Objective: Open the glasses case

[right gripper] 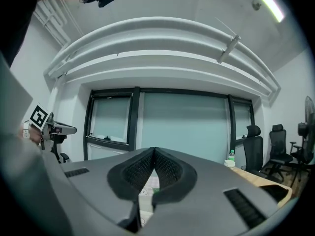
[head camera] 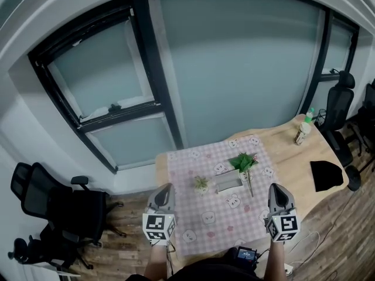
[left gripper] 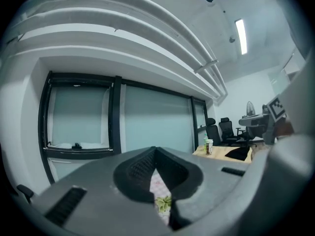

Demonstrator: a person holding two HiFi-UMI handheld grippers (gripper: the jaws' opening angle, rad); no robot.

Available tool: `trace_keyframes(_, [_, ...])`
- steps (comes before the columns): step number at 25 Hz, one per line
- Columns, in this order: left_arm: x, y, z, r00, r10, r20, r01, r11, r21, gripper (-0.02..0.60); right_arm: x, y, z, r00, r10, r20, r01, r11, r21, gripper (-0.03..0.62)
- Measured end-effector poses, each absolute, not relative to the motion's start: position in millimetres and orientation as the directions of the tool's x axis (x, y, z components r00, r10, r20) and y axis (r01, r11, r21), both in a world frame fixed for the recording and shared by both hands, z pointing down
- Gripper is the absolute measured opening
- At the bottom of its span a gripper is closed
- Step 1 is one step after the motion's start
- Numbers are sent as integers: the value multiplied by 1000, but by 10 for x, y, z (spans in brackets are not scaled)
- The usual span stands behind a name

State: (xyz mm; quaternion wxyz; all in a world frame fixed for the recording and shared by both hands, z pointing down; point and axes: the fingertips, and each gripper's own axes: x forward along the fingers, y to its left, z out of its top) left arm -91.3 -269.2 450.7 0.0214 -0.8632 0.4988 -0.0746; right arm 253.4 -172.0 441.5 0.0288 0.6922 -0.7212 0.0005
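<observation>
The glasses case (head camera: 228, 181) is a grey oblong box, lid down, in the middle of the pink checked cloth (head camera: 199, 157). Both grippers hang at the near table edge, well short of the case. My left gripper (head camera: 166, 188) is at the cloth's near left corner and my right gripper (head camera: 276, 188) at its near right. In the left gripper view the jaws of the left gripper (left gripper: 155, 150) meet at the tips with nothing between them. The right gripper (right gripper: 154, 150) is also shut and empty in its own view.
A leafy green sprig (head camera: 242, 161) lies right behind the case and a small plant (head camera: 201, 184) stands to its left. On the bare wooden table (head camera: 287, 157) are a bottle (head camera: 303, 132) and a black cloth (head camera: 326, 174). Office chairs (head camera: 53, 204) stand at both sides.
</observation>
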Motion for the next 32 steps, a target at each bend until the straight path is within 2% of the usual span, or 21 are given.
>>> trace_keyframes(32, [-964,-2697,4474,501,-859,100,-861,-507,-37,-2,2312,-1768,4322,-97,-994,53,-987,103,127,17])
